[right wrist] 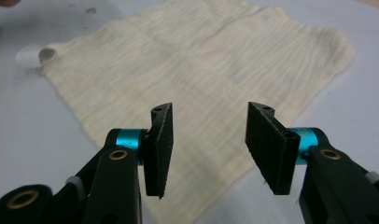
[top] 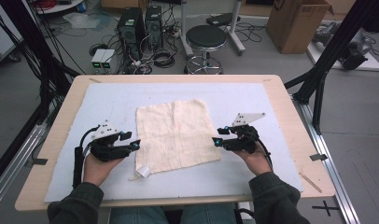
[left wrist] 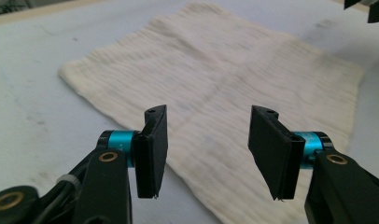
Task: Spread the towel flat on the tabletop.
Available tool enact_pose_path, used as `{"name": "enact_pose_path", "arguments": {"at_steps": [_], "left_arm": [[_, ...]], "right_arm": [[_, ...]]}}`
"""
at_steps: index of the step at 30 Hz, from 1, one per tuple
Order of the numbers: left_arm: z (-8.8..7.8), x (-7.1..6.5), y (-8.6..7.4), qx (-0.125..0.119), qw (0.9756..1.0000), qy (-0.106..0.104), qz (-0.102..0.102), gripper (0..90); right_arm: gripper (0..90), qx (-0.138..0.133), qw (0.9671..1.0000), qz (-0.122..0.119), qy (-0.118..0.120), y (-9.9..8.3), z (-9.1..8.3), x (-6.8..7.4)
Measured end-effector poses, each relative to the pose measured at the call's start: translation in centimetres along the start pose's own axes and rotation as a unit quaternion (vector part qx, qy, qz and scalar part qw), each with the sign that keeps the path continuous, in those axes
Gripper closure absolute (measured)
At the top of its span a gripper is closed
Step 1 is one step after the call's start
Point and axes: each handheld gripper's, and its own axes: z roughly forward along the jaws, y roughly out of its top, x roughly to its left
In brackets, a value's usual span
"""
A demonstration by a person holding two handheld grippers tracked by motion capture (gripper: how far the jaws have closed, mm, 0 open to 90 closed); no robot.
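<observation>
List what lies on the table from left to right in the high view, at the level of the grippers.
Left gripper → cream cloth lying flat on the pale mat → right gripper. Both grippers' jaws stand open, nothing between them.

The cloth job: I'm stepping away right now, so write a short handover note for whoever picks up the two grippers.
Left gripper: jaws open, nothing between them, at the cloth's left edge.
Right gripper: jaws open, empty, at its right edge.
Cloth: cream, spread flat on the pale mat, one layer; its white tag sticks out at the near left corner.
Done: cloth laid out, no fold visible.
Left: probably grip both side edges and fold; neither edge is gripped yet.
</observation>
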Motion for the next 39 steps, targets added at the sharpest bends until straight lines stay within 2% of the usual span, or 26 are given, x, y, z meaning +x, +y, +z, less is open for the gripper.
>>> {"name": "enact_pose_path", "arguments": {"at_steps": [2,4,7,13,16,19,23,29,32,33,39], "left_arm": [[-0.2,-0.5,-0.5,-0.002,0.9999,-0.011,0.004,46.4],[-0.1,-0.9,-1.1,0.010,0.9997,-0.016,0.013,45.7],[0.1,-1.2,-1.9,0.020,0.9994,-0.025,0.015,45.0],[0.6,-1.2,-2.4,0.031,0.9991,-0.024,0.017,46.0],[1.2,-1.3,-2.7,0.052,0.9979,-0.026,0.029,47.3],[1.6,-1.3,-2.8,0.066,0.9965,-0.044,0.028,51.8],[2.1,-1.3,-2.9,0.084,0.9946,-0.054,0.031,52.4],[2.5,-1.3,-3.0,0.086,0.9943,-0.058,0.023,56.0],[2.6,-1.3,-3.1,0.098,0.9929,-0.059,0.031,57.7],[2.6,-1.4,-3.1,0.099,0.9929,-0.053,0.040,58.2],[2.7,-1.8,-3.1,0.100,0.9933,-0.034,0.049,65.0]], "right_arm": [[51.2,0.008,0.9999,-0.007,0.002,-0.9,0.1,0.5],[51.1,0.021,0.9997,-0.013,0.003,-1.7,0.3,0.9],[52.1,0.026,0.9996,-0.006,0.009,-2.4,0.4,1.0],[55.6,0.035,0.9993,-0.009,0.007,-3.3,0.5,1.2],[56.8,0.047,0.9987,-0.012,0.012,-3.6,1.0,0.9],[57.3,0.057,0.9981,-0.016,0.016,-3.6,1.4,0.7],[57.2,0.064,0.9974,-0.018,0.027,-3.7,1.7,0.8],[58.1,0.074,0.9962,-0.023,0.040,-3.8,2.3,0.5],[60.4,0.073,0.9964,-0.022,0.039,-3.8,2.3,0.4],[61.2,0.073,0.9964,-0.022,0.037,-3.8,2.3,0.4],[67.5,0.078,0.9962,-0.030,0.023,-3.8,2.4,0.6]]}}
